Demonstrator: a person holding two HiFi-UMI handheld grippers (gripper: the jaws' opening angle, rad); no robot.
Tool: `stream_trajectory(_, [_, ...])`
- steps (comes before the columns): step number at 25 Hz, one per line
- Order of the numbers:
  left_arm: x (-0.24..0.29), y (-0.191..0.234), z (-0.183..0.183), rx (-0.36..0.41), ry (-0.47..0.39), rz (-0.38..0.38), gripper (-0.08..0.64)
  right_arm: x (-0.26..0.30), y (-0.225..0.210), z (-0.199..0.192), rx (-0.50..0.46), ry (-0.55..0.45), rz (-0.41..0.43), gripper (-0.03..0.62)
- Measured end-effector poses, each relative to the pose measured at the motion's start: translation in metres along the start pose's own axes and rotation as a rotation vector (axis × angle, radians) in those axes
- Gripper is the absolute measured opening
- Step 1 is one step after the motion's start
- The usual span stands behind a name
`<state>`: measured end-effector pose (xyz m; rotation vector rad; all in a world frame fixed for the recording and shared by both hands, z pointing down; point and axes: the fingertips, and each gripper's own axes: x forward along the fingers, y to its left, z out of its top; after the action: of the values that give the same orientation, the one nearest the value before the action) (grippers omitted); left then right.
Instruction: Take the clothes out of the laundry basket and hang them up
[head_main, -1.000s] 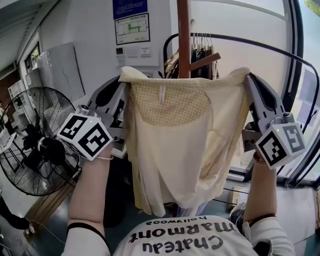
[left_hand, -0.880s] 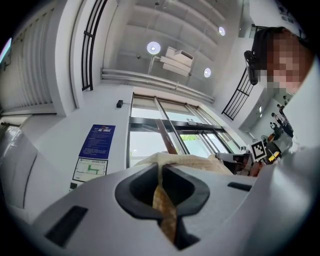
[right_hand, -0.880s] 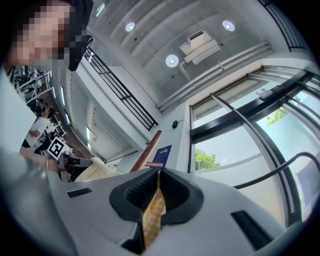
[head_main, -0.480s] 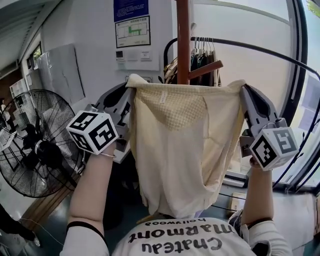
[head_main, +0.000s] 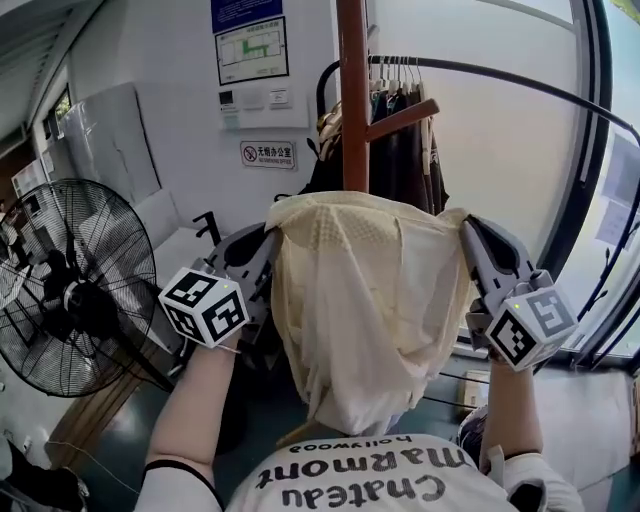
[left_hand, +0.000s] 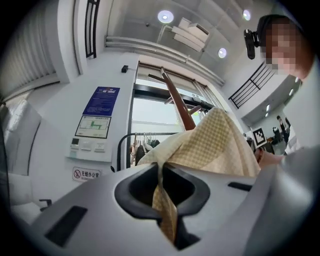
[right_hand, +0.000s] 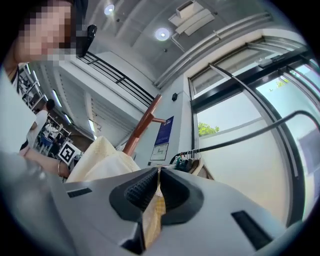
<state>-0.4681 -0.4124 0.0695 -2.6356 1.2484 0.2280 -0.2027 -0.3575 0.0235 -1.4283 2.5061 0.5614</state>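
A pale yellow garment (head_main: 370, 300) with a mesh-lined top hangs in front of me, stretched between both grippers. My left gripper (head_main: 270, 228) is shut on its left top corner; in the left gripper view the checked cloth (left_hand: 220, 150) runs down between the pads (left_hand: 176, 202). The left jaws have just been opening a little, with the cloth still pinched between them. My right gripper (head_main: 465, 230) is shut on the right top corner, and a yellow strip (right_hand: 153, 215) is clamped between its ribbed pads (right_hand: 140, 192). The laundry basket is not in view.
A wooden coat stand pole (head_main: 351, 100) rises straight behind the garment. A black clothes rail (head_main: 480, 72) with dark clothes on hangers (head_main: 405, 150) runs to its right, before a large window (head_main: 600, 200). A big black floor fan (head_main: 70, 290) stands at the left.
Both grippers have come down and closer together with the garment. Its top edge, held flat and wide before, now bulges and sags between them.
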Motion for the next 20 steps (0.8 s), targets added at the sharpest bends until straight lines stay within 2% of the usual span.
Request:
stream_trajectory(7, [-0.018,-0.025,-0.026,-0.111,-0.036,-0.045,0.032,-0.010,0.024,-0.030,0.085,0.040,0.030,0.038])
stream_trajectory(11, [-0.033,-0.034,-0.031,-0.214,-0.079,-0.055,0.032,-0.011,0.043,-0.047,0.139,0.075,0.048,0.038])
stream_trajectory(15, [-0.043,-0.051,-0.036,-0.210,-0.079,-0.075,0.032,-0.015,0.063,-0.054,0.159,0.102,0.059,0.038])
stream_trajectory(20, [-0.052,-0.073,-0.043,-0.248,-0.063,-0.112,0.031,-0.024,0.084,-0.060,0.171,0.124,0.057,0.038])
